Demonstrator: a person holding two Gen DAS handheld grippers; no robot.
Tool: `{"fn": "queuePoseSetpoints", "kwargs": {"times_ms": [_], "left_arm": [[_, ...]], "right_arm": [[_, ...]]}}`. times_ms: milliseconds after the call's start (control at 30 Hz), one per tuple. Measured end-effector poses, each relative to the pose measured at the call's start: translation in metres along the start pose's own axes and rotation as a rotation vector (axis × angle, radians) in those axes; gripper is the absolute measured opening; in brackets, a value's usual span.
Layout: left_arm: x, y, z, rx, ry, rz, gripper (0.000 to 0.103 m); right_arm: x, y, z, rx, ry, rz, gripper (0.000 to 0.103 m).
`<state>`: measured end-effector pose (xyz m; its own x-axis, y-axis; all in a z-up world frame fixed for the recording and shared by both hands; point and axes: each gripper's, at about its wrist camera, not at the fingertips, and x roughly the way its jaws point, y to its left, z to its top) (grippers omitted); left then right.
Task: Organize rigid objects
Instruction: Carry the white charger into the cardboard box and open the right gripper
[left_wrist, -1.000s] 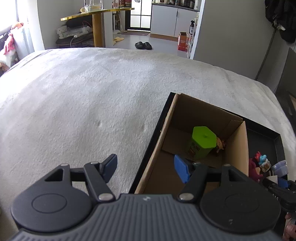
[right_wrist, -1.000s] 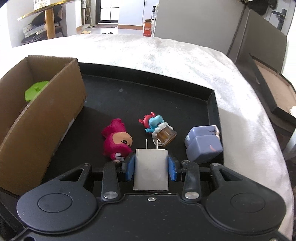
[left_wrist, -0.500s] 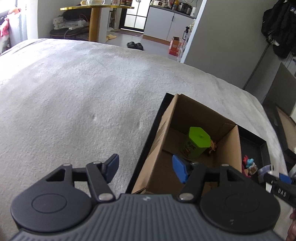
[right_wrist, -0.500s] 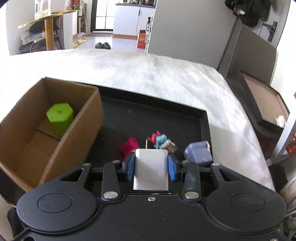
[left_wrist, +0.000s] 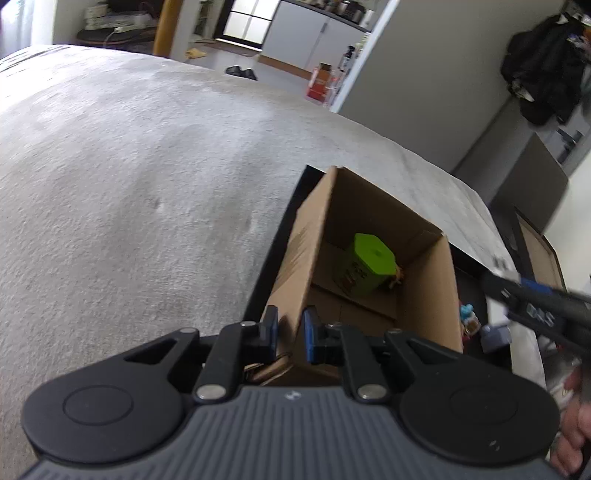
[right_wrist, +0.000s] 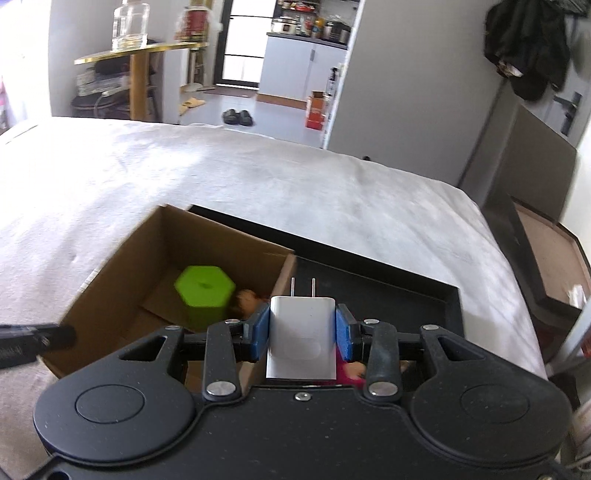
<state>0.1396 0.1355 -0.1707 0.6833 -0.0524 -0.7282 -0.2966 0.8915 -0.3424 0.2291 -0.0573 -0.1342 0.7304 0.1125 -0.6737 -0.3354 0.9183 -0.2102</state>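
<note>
An open cardboard box (left_wrist: 424, 295) stands in a black tray (left_wrist: 273, 251) on the bed. Inside it are a green hexagonal container (left_wrist: 365, 264) and a small brown figure (right_wrist: 247, 301). My left gripper (left_wrist: 290, 334) is shut on the box's near left wall, one blue pad on each side. My right gripper (right_wrist: 303, 325) is shut on a white charger plug (right_wrist: 303, 332), prongs pointing away, held above the tray (right_wrist: 406, 291) beside the box (right_wrist: 110, 288). The green container (right_wrist: 205, 291) sits below and to its left.
Small toys (left_wrist: 469, 317) and a purple block toy (left_wrist: 495, 334) lie in the tray right of the box. A pink toy (right_wrist: 349, 371) peeks out under the right gripper. The grey bedspread (right_wrist: 258, 177) stretches far and left. A framed board (right_wrist: 546, 251) leans past the bed's right edge.
The left jaws have closed from wide open onto the box's wall. The right gripper has risen with the charger and swung left toward the box.
</note>
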Motion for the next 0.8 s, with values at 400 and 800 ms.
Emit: {"fn": "queuePoseSetpoints", "kwargs": {"times_ms": [400,800], "left_arm": [[0.003,0.009,0.0,-0.066,0.026,-0.034,0.013],[0.003,0.012,0.003,-0.098,0.047,-0.043,0.013]], "right_arm": [[0.018,0.058,0.016,-0.107,0.026,0.08,0.037],[0.023,0.087,0.045,-0.165,0.029,0.206,0.037]]}}
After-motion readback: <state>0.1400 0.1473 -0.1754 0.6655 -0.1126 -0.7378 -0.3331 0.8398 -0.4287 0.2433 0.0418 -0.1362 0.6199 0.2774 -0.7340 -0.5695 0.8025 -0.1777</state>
